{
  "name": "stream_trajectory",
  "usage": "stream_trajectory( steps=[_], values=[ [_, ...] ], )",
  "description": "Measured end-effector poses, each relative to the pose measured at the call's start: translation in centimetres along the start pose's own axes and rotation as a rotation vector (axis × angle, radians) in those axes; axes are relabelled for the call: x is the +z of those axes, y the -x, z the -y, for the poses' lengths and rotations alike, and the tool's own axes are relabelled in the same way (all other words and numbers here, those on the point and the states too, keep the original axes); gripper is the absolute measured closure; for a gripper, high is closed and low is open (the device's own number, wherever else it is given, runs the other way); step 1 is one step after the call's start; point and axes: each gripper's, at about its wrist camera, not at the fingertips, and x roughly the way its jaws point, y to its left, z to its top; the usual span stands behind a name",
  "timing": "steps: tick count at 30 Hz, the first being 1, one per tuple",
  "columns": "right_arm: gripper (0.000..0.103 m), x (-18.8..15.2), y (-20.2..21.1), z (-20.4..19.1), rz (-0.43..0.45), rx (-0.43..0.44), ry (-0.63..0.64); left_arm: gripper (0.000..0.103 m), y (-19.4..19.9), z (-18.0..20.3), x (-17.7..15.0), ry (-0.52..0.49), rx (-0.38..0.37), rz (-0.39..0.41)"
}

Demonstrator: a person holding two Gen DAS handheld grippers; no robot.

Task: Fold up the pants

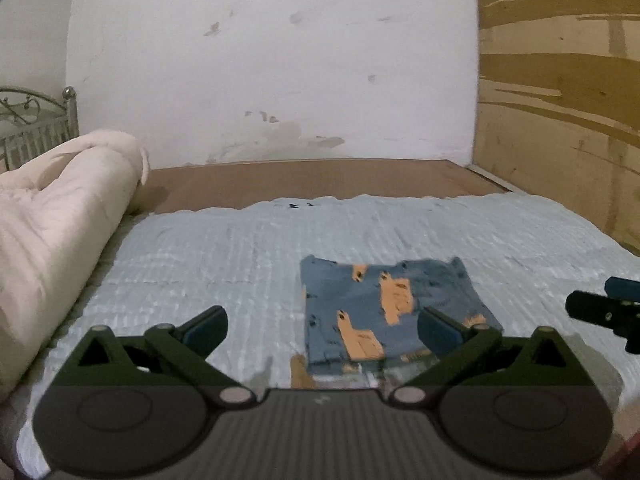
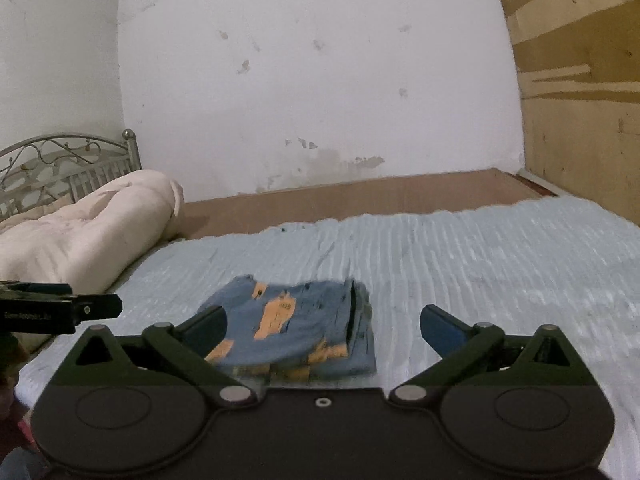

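The bed [image 1: 200, 248] fills most of what I see, spread with a pale blue ribbed cover [image 2: 480, 264] that ends short of the far side, where a strip of bare brown board [image 1: 320, 178] shows below the stained white wall [image 1: 280, 60]. To the right stands a brown wooden panel [image 1: 560, 120]. On the left of the bed lies a rolled cream quilt [image 1: 60, 220], and behind it rises a metal headboard [image 2: 68, 160] with scrollwork.

The pants [image 1: 384, 312] lie folded into a compact blue rectangle with orange print, flat on the cover near the front edge of the bed. In my right wrist view [image 2: 296, 328] the stacked layers show along their right edge.

My left gripper [image 1: 322, 330] is held above the cover with its jaws spread wide and nothing between them; the pants lie past and below its right finger, not touched. My right gripper [image 2: 322, 330] is likewise wide apart and empty, the pants lying beyond its left finger. Each gripper shows at the edge of the other's view, the two side by side and apart.
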Motion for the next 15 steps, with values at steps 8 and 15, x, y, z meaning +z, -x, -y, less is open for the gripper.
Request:
stream_trajectory(
  steps=[8,15],
  values=[
    [0.001,-3.4,3.2,-0.7,-0.016,-0.046,0.012,0.0,1.7,0.6,-2.9,0.014,-0.017,0.014],
    [0.001,-3.9,3.0,-0.7,-0.019,-0.049,0.005,0.0,1.3,-0.1,-4.1,0.035,-0.014,-0.005]
  ],
)
